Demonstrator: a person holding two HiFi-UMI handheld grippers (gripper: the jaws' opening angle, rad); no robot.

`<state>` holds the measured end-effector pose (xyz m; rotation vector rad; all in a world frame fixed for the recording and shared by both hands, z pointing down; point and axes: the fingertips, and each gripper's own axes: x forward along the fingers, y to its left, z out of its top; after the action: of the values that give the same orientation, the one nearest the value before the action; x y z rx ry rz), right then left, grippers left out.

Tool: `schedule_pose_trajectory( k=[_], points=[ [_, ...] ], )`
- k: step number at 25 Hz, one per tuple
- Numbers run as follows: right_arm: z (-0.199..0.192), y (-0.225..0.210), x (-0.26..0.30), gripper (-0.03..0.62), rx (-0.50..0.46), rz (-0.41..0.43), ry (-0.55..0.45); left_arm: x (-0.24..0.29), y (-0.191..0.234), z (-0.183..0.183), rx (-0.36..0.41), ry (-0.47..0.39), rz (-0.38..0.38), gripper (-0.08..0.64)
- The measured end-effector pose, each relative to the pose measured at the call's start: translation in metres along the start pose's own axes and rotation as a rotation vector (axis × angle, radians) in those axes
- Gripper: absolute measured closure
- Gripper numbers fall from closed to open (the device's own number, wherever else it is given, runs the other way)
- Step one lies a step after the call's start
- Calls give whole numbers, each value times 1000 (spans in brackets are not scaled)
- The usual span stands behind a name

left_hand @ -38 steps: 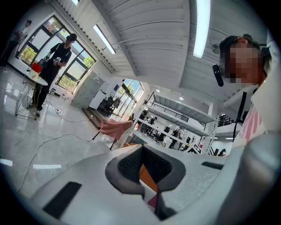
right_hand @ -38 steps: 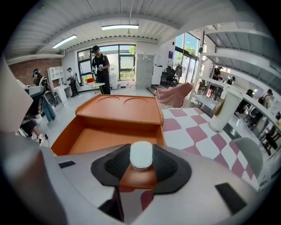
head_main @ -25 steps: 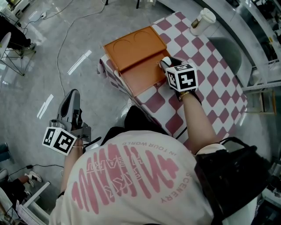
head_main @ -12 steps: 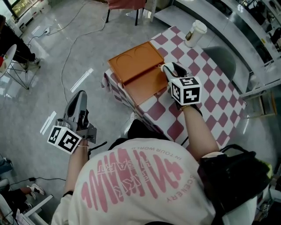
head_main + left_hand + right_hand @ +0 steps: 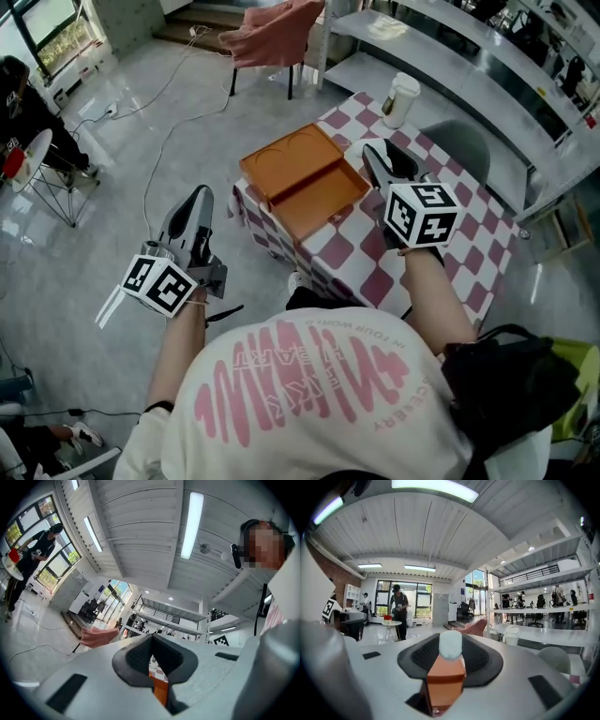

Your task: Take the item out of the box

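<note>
Orange item [image 5: 445,677] with a white cap sits pinched in the right gripper [image 5: 381,159], raised just beside the open box [image 5: 305,183], while the left gripper [image 5: 195,208] hangs closed and empty left of the box, so the taking-out looks done and the next move probably needs a gentle set-down beside the box.

**Right gripper view:** the lower end of the item [image 5: 445,674] sinks out of sight between the jaws of the right gripper [image 5: 451,640].

**Head view:** the item is hidden behind that gripper and its marker cube. The near edge of the table [image 5: 473,220] passes under the person's arm and shoulder. The black bag [image 5: 511,375] is cut by the lower edge. Print on the cup [image 5: 400,97] is too small to read.

**Left gripper view:** only an orange sliver [image 5: 161,691] shows through the narrow slit of the left gripper [image 5: 152,641], too little to identify.
</note>
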<state>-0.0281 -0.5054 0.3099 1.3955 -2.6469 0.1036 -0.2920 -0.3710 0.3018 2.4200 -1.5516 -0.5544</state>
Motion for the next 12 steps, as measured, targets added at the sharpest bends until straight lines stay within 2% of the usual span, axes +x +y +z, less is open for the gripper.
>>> schedule_pose_trajectory(
  k=[6,12],
  points=[
    [48,18,-54,446,39,1,-129,2,-37,25,36,-23,-56,554],
    [56,24,-98,446,59,-41,-149,3,-62,21,27,8,-74,554]
  ],
)
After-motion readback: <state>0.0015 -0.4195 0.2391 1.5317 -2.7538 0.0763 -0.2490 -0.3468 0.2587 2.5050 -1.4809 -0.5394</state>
